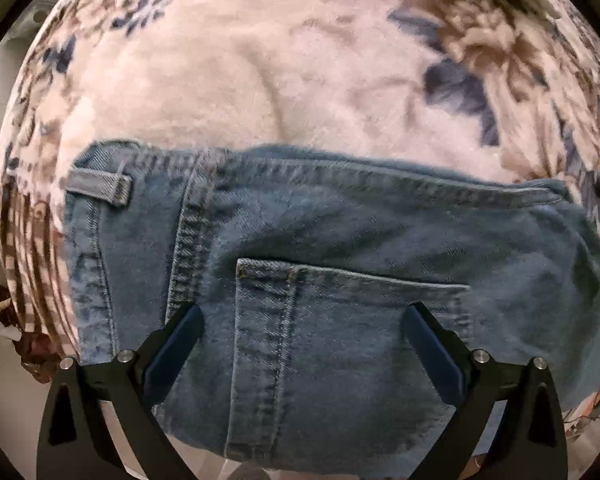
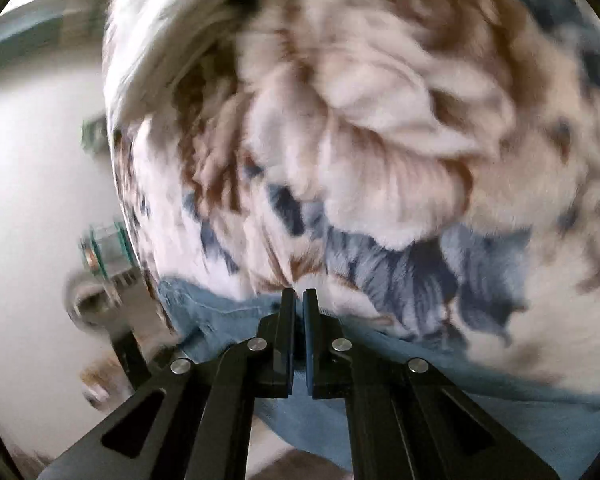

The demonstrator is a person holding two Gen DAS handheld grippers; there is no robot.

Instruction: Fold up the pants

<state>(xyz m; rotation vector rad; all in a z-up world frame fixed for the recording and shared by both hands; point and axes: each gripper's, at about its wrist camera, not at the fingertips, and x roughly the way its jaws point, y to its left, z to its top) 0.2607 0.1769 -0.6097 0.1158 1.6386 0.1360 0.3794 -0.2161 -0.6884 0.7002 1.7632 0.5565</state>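
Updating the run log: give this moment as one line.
task: fold pants | left tool: open, over jeans pocket | right tool: shut at jeans edge, grip unclear | surface: floral blanket | right view blurred

no legible text, labels or numbers

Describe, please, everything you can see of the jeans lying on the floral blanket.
The jeans are mid-blue denim, lying flat on the fluffy floral blanket, back side up. Visible are the stitched waistband, a belt loop, a thick double-stitched seam and a back pocket. The left gripper hovers open over the pocket. In the blurred right wrist view, the right gripper is nearly shut at the denim's edge; whether it pinches cloth is unclear.
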